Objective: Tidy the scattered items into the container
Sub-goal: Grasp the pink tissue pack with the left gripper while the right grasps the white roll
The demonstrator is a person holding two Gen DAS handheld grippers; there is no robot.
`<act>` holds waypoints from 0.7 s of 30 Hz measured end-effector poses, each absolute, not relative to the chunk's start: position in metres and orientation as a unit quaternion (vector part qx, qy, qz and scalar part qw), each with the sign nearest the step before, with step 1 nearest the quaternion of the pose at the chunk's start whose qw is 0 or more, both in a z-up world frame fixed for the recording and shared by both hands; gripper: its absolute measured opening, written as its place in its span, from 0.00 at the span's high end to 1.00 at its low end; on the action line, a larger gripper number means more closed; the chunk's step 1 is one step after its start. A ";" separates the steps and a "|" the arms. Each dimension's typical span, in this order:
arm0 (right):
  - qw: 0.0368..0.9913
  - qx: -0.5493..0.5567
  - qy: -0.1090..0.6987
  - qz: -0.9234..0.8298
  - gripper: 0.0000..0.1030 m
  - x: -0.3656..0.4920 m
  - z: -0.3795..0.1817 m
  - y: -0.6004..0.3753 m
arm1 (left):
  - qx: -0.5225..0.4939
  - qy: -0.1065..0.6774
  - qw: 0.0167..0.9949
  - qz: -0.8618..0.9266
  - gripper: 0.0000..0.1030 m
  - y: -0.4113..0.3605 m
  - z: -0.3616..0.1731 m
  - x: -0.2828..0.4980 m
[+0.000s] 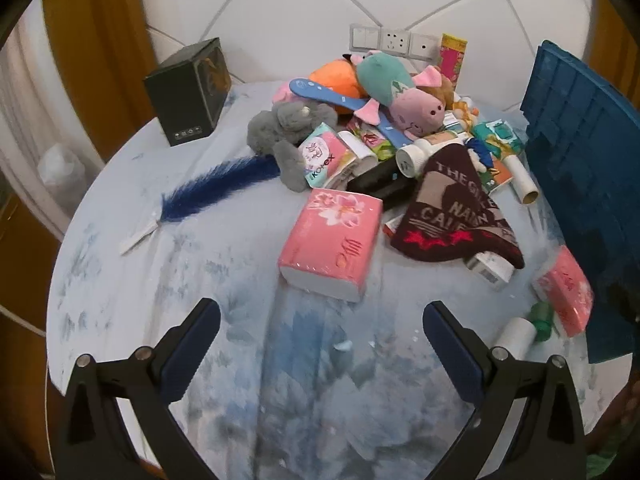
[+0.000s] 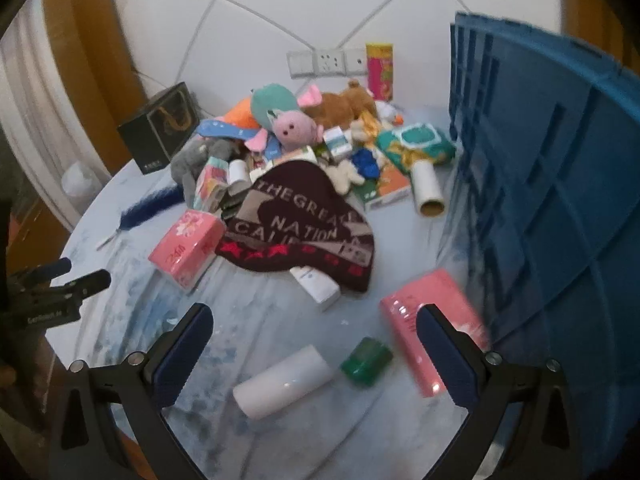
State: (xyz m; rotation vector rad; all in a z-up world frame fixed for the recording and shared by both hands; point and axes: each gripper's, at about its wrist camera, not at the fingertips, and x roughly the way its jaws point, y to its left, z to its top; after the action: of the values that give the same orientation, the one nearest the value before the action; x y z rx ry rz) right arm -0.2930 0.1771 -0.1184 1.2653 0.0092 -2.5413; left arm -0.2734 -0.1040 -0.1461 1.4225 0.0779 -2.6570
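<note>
A heap of items lies on the round table: plush toys (image 1: 400, 88) (image 2: 296, 128), a dark knit hat (image 1: 452, 208) (image 2: 304, 224), a pink tissue pack (image 1: 332, 240) (image 2: 188, 246), a blue feather (image 1: 216, 192). The blue crate (image 1: 588, 168) (image 2: 552, 208) stands at the right. My left gripper (image 1: 322, 340) is open, hovering just short of the pink tissue pack. My right gripper (image 2: 314, 344) is open over a white bottle with a green cap (image 2: 288, 380); a second pink pack (image 2: 428, 328) lies by its right finger. The left gripper (image 2: 80, 276) shows at the left of the right wrist view.
A black box (image 1: 192, 92) (image 2: 164, 128) stands at the table's back left. A pink and yellow tube (image 1: 452, 60) (image 2: 379, 68) stands against the tiled wall by the sockets (image 1: 392, 42). A paper roll (image 2: 428, 192) lies beside the crate. Bare blue-patterned cloth (image 1: 180, 280) covers the front left.
</note>
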 end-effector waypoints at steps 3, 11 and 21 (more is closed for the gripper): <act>0.115 0.447 -0.009 -0.887 0.00 -0.295 -0.127 0.165 | 0.480 0.010 0.032 -0.877 0.00 -0.115 -0.156 -0.297; -0.029 0.481 -0.087 -0.872 0.00 -0.283 -0.170 0.142 | 0.525 -0.023 -0.059 -0.849 0.00 -0.122 -0.206 -0.362; -0.124 0.529 -0.139 -0.828 0.00 -0.279 -0.230 0.128 | 0.557 -0.053 -0.097 -0.823 0.00 -0.111 -0.256 -0.391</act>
State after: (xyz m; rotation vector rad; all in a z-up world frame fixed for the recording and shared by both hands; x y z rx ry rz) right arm -0.2786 0.1283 -0.2300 1.8083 -0.4733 -2.8286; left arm -0.3912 -0.1107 -0.2561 1.8654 -0.1775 -2.7587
